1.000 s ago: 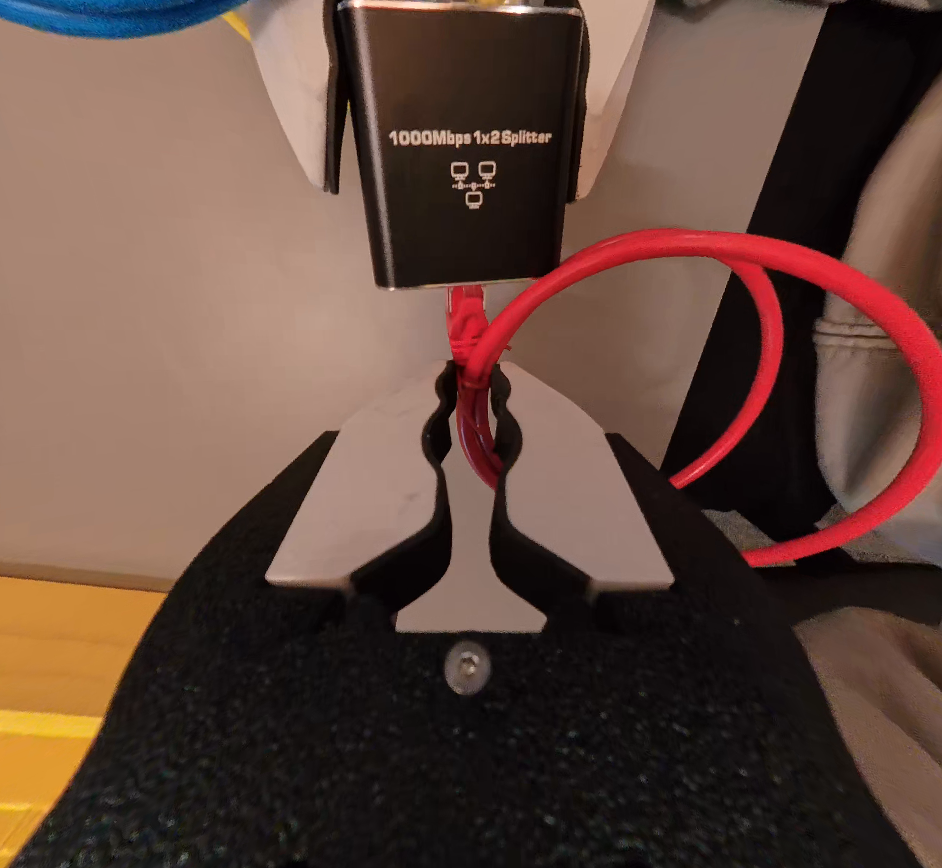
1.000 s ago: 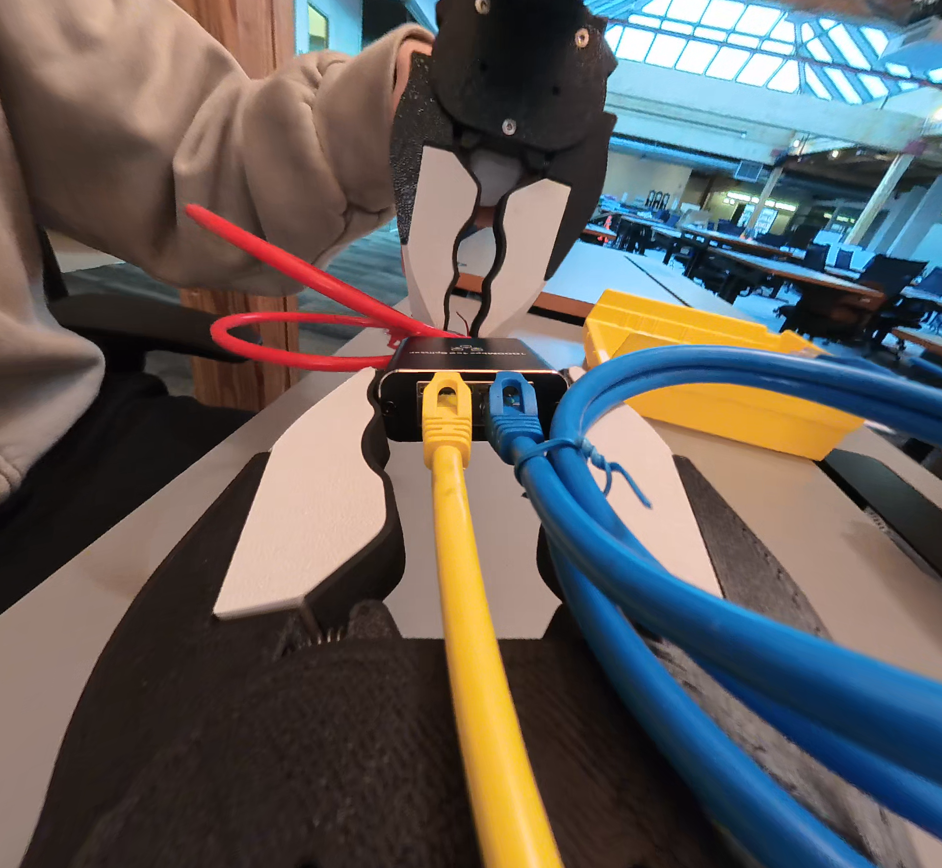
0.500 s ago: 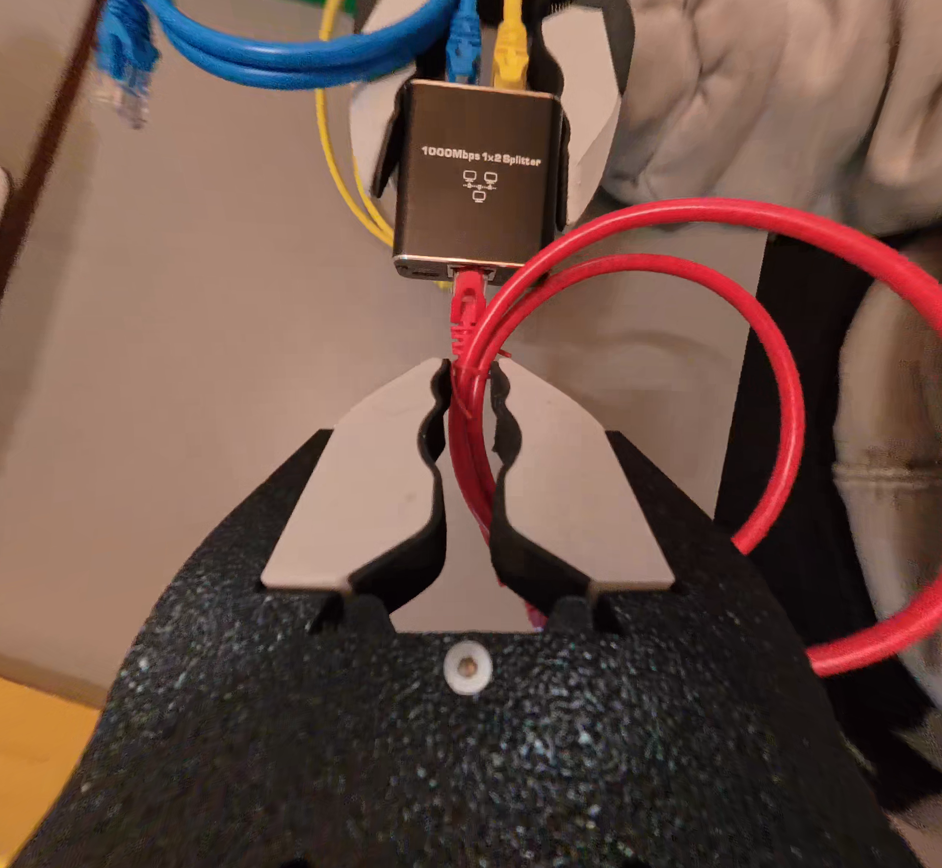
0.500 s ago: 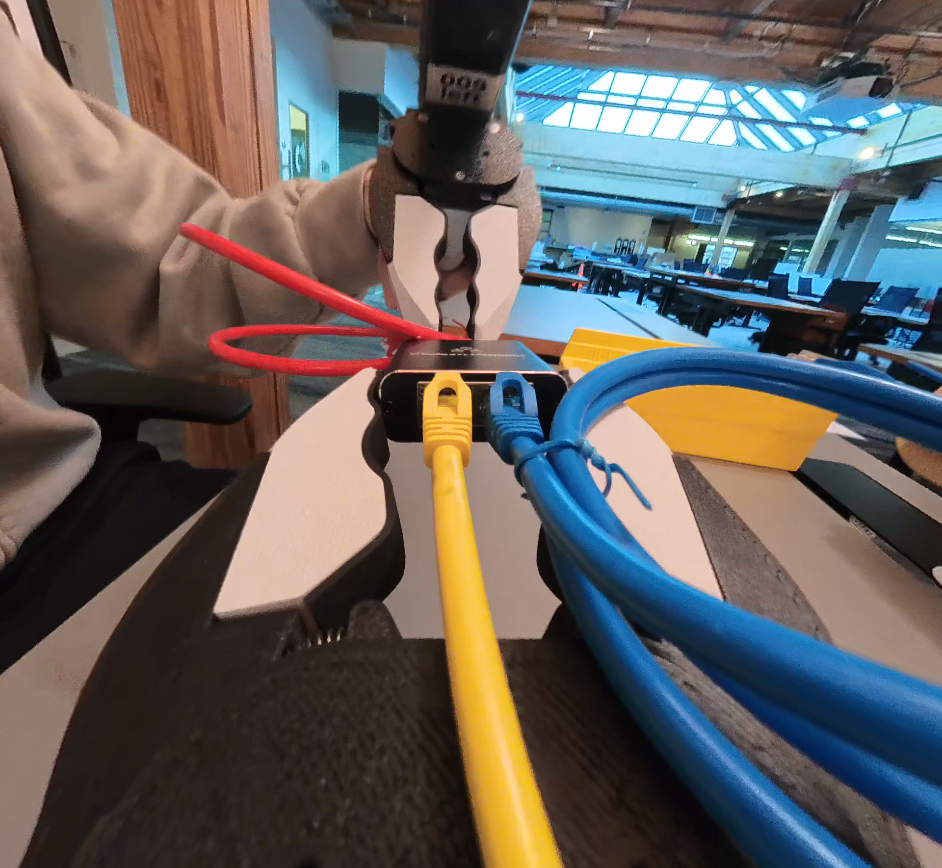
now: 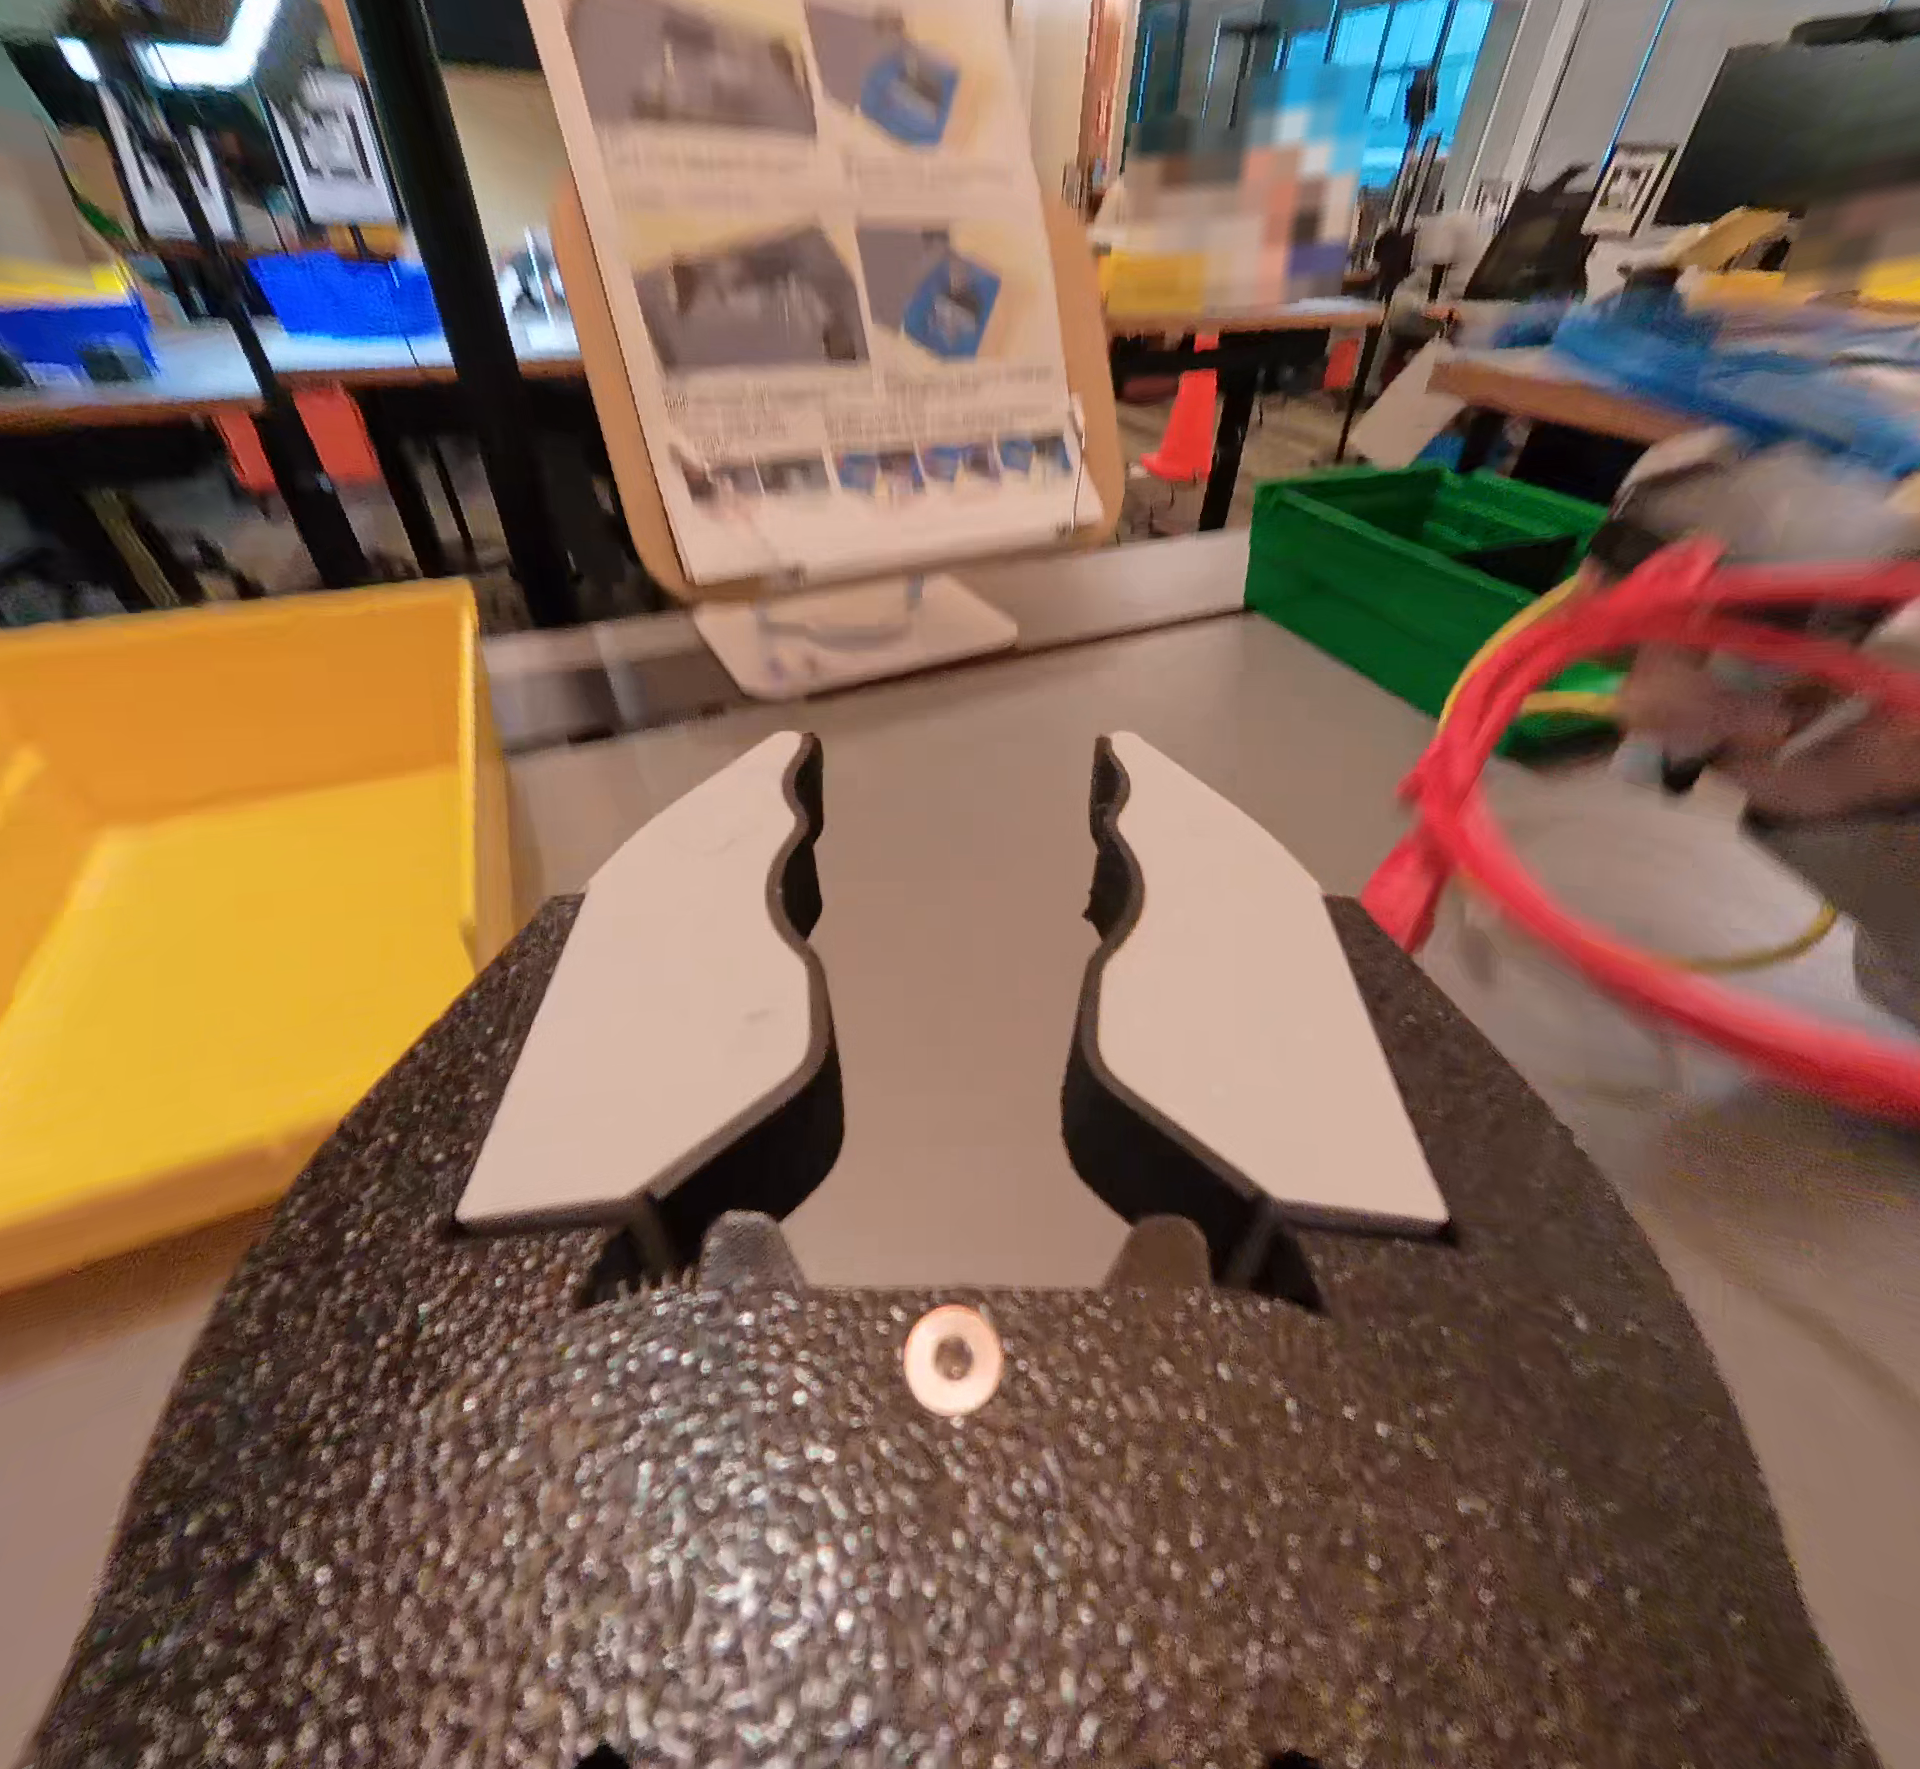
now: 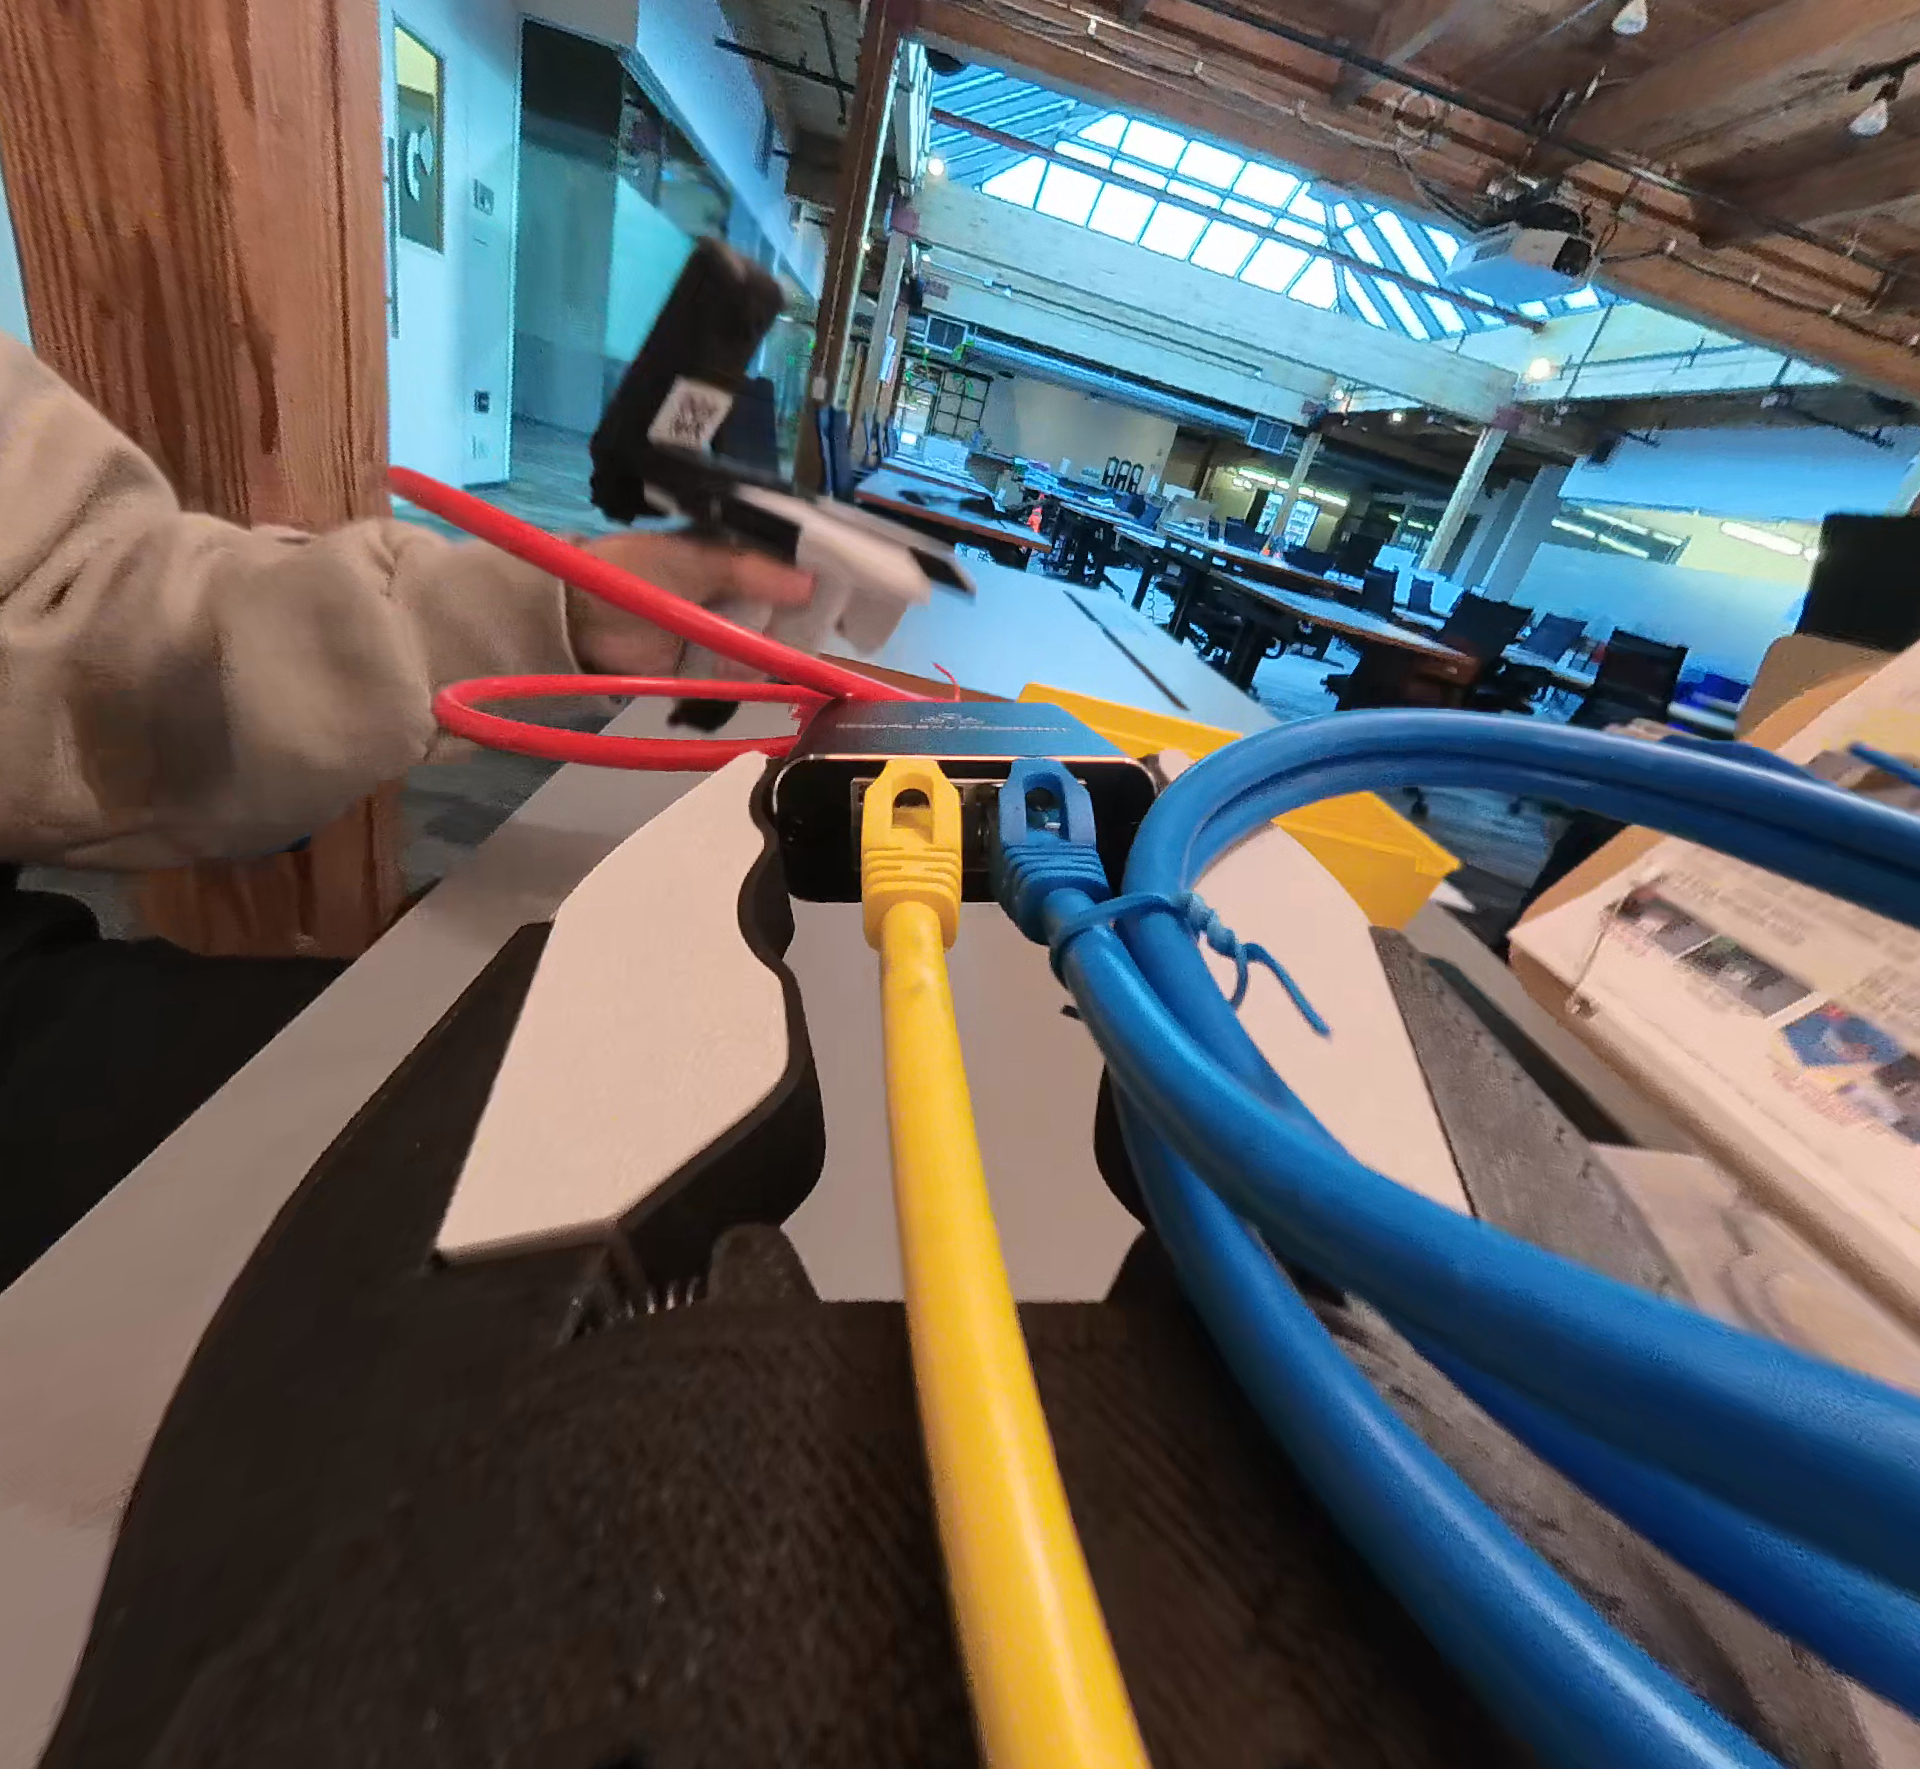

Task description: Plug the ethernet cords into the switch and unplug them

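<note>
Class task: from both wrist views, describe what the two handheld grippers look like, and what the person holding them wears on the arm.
The left gripper and the right gripper share one design: a rough, speckled black body with two flat pale-grey fingers whose black inner edges are wavy. A silver screw sits at the centre of the left body. The arm wears a beige sweatshirt sleeve.

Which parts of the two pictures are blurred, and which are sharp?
Left wrist view: the left gripper is sharp, but the poster and red cable are motion-blurred. Right wrist view: the switch and yellow plug are sharp; only the far gripper is smeared.
</note>
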